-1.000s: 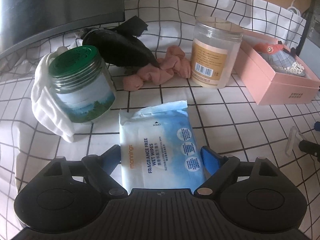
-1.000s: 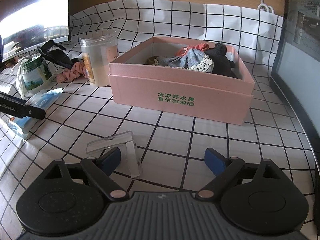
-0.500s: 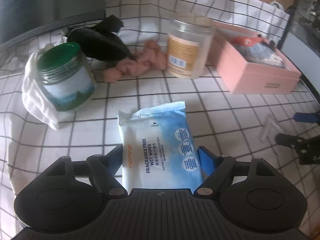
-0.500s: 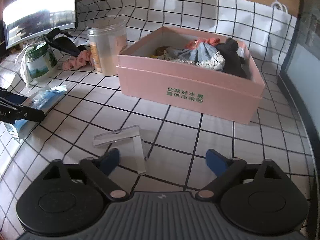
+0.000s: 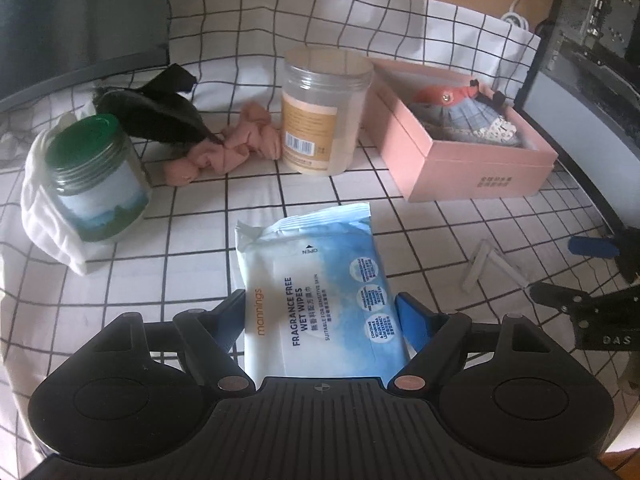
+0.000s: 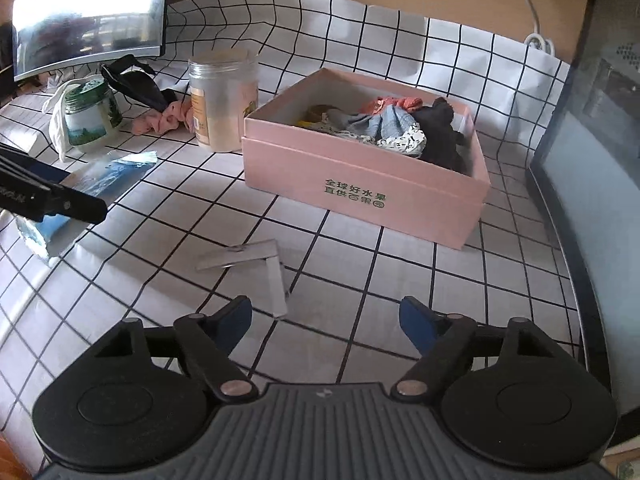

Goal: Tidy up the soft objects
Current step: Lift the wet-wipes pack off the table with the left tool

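My left gripper (image 5: 320, 316) is shut on a blue and white pack of wet wipes (image 5: 316, 292) and holds it above the checked cloth. The pack also shows in the right wrist view (image 6: 100, 178), with the left gripper's fingers (image 6: 52, 200) around it. A pink box (image 6: 372, 180) holds several soft cloth items (image 6: 400, 128); it also shows in the left wrist view (image 5: 460, 152). A pink scrunchie (image 5: 224, 152), a black cloth (image 5: 156, 112) and a white cloth (image 5: 44, 216) lie at the back left. My right gripper (image 6: 326, 320) is open and empty over the cloth.
A green-lidded jar (image 5: 96, 180) stands on the white cloth. A tall clear jar (image 5: 324, 108) stands beside the pink box. A clear plastic angle piece (image 6: 256, 268) lies just ahead of my right gripper. A monitor (image 6: 88, 12) stands at the back left.
My left gripper has risen and swung right with the wet wipes, bringing the pink box more into view. My right gripper has lifted and pulled back a little from the plastic piece.
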A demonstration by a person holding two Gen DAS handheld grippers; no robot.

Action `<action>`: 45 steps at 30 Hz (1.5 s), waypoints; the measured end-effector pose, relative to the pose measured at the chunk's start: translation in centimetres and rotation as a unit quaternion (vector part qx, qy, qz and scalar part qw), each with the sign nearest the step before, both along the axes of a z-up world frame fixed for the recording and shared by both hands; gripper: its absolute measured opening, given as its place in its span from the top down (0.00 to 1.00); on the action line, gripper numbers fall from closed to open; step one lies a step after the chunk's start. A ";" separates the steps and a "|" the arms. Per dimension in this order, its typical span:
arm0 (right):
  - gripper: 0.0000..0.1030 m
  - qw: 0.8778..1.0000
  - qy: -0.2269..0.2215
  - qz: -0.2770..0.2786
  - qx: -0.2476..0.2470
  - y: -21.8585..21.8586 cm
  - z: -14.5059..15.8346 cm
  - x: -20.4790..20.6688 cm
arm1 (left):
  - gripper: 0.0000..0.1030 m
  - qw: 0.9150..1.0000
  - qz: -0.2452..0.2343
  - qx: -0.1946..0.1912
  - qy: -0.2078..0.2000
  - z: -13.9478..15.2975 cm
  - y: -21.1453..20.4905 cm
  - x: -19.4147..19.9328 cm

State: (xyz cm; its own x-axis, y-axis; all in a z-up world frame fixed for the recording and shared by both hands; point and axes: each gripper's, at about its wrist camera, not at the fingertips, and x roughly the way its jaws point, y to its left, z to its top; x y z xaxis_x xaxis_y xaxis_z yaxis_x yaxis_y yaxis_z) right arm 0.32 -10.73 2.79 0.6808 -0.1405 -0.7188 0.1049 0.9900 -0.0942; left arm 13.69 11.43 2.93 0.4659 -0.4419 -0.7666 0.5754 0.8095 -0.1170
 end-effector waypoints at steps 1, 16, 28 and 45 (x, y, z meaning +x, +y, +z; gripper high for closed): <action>0.21 1.000 -0.001 0.003 0.004 0.1 0.1 -0.1 | 0.18 1.000 0.001 0.000 0.001 0.0 0.0 0.0; 0.28 0.998 0.012 0.053 0.039 3.0 -1.7 4.7 | 0.18 1.000 -0.002 0.023 0.005 -0.1 0.5 -1.8; 0.37 0.996 0.019 0.056 0.064 2.2 -1.6 5.9 | 0.18 1.000 -0.009 0.012 0.014 0.1 0.4 -2.8; 0.41 0.997 -0.014 0.048 0.058 1.0 1.6 3.1 | 0.18 0.995 -0.094 0.012 0.015 0.6 -2.1 -4.0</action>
State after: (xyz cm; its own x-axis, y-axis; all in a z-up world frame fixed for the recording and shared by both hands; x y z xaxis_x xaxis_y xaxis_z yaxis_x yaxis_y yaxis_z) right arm 3.44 -9.76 4.41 0.7075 0.0085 -0.7067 0.0111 0.9997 0.0231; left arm 9.73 9.36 3.49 0.3530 -0.5011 -0.7901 0.7133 0.6907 -0.1193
